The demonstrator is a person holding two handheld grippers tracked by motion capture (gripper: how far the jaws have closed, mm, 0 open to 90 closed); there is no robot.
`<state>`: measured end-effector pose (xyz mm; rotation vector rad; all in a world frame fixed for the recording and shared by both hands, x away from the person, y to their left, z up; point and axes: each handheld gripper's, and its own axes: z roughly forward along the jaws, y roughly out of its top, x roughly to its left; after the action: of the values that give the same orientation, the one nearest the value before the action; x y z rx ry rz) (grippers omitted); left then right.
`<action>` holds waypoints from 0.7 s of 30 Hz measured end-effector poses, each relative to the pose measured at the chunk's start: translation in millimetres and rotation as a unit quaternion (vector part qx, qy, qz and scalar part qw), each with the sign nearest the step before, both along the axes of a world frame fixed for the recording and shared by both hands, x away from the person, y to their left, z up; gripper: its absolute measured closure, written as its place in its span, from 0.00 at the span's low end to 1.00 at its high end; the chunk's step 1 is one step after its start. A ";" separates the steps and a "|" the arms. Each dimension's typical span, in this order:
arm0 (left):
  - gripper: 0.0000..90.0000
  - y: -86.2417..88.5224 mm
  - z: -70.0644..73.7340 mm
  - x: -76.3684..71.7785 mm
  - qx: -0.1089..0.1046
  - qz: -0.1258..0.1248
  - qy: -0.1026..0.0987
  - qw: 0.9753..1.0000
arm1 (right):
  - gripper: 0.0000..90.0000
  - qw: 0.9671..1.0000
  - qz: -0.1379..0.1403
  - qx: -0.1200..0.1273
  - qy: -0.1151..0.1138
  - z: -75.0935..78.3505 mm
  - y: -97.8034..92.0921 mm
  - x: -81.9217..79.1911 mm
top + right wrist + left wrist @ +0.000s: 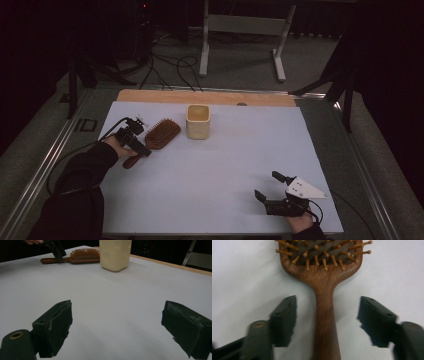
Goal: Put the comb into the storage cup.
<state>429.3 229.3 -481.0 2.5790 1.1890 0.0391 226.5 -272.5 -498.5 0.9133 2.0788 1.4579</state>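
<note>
Straddling the handle of a wooden paddle hairbrush (325,315) lying on the white table (215,175), the left gripper (327,320) has jaws apart; closing them seems next. Right gripper (120,327) rests open, well apart.

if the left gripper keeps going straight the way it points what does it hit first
Most likely the hairbrush: its handle lies between the open fingers of the left gripper, so going on would meet the handle, then the table. Depth is uncertain.
</note>
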 end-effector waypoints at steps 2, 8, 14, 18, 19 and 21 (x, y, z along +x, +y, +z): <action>0.42 -1.0 -0.3 0.8 -0.002 -0.001 0.002 1.000 | 0.11 1.000 0.000 0.000 0.000 0.2 -0.1 -0.2; 0.55 -6.1 -2.7 3.3 0.017 0.001 0.010 1.000 | 0.11 1.000 0.000 0.000 0.000 0.3 -0.2 -0.2; 0.64 -9.3 -2.4 5.6 0.032 0.003 0.014 0.999 | 0.11 1.000 0.000 0.000 0.000 0.2 -0.2 -0.2; 0.68 -11.4 -3.1 7.2 0.038 -0.001 0.019 0.999 | 0.11 1.000 0.000 0.002 0.001 0.2 -0.2 -0.2; 0.68 -11.9 -3.6 7.5 0.040 -0.001 0.019 0.999 | 0.11 1.000 0.000 0.002 0.001 0.2 -0.2 -0.2; 0.70 -12.8 -5.1 8.4 0.043 -0.001 0.022 0.999 | 0.11 1.000 0.000 0.001 0.000 0.4 -0.3 -0.3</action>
<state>437.7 216.5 -486.1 2.6687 1.2265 0.0348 226.2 -272.8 -498.1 0.9126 2.0780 1.4602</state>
